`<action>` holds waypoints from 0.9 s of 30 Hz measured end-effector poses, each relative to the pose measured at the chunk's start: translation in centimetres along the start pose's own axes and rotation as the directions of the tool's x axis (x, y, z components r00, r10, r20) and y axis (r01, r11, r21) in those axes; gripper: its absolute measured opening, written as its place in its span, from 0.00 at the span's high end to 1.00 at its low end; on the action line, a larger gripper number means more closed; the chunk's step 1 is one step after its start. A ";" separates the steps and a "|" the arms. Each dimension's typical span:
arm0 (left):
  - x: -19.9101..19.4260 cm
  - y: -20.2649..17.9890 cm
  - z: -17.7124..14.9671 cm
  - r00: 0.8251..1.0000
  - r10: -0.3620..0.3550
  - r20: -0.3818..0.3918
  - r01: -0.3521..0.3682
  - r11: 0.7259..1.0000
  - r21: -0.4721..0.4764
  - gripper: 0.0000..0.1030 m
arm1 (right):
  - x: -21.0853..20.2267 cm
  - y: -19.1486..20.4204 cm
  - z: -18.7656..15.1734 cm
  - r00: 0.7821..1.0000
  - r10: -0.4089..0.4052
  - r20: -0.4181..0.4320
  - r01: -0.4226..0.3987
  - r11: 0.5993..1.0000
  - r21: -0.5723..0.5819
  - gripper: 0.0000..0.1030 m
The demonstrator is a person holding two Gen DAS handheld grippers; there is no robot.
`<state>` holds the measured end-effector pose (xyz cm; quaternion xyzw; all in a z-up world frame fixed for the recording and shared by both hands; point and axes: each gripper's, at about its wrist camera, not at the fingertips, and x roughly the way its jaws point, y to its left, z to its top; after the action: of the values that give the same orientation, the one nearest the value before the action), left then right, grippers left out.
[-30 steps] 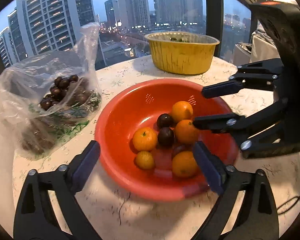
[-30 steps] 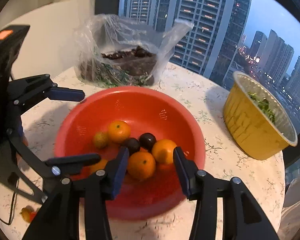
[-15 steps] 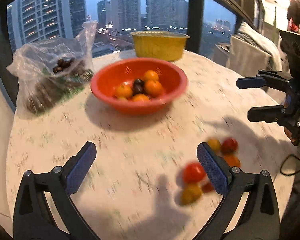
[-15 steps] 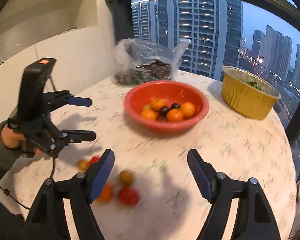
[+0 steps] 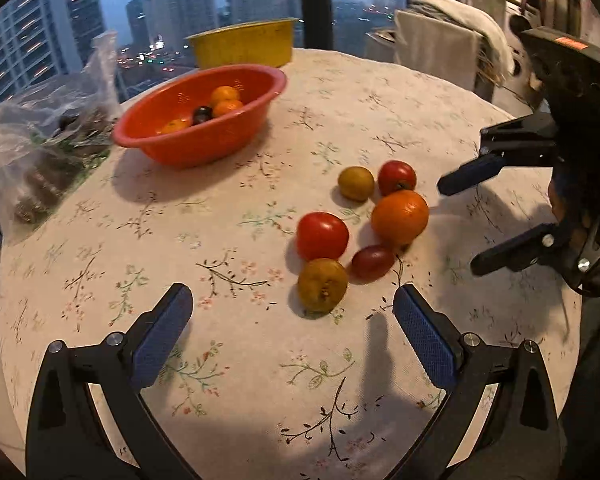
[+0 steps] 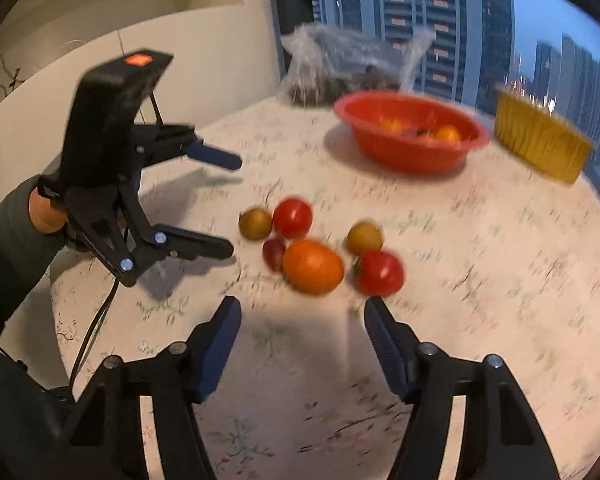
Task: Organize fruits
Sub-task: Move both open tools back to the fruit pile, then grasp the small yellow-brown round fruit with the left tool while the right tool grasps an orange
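Several loose fruits lie in a cluster on the table: a large orange (image 5: 399, 216) (image 6: 313, 266), two red tomatoes (image 5: 322, 235) (image 5: 397, 177), two yellow-brown fruits (image 5: 323, 285) (image 5: 355, 183) and a small dark red one (image 5: 373, 262). A red bowl (image 5: 220, 136) (image 6: 412, 152) at the far side holds oranges and dark plums. My left gripper (image 5: 292, 332) (image 6: 232, 204) is open and empty, just short of the cluster. My right gripper (image 6: 302, 340) (image 5: 460, 224) is open and empty on the cluster's other side.
A clear plastic bag (image 5: 40, 136) (image 6: 340, 68) of dark fruit lies beside the bowl. A yellow foil tub (image 5: 244, 42) (image 6: 540, 142) stands beyond the bowl by the window. A chair with a towel (image 5: 444, 40) stands past the table's far edge.
Both grippers have pulled back from over the red bowl to the near side of the table, and now face the loose fruit cluster from opposite sides. Both stay open.
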<state>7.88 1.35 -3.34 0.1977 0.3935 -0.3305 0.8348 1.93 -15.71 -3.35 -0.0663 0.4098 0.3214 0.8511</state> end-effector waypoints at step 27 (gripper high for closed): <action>1.8 0.1 0.6 0.992 -0.115 -0.045 0.117 0.992 0.049 0.70 | 3.0 -2.0 2.7 0.999 0.016 -0.032 -0.013 0.993 0.113 0.49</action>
<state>9.14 0.37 -4.34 0.2029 0.4132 -0.3844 0.8002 6.26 -14.77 -4.10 -0.0204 0.4419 0.3027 0.8442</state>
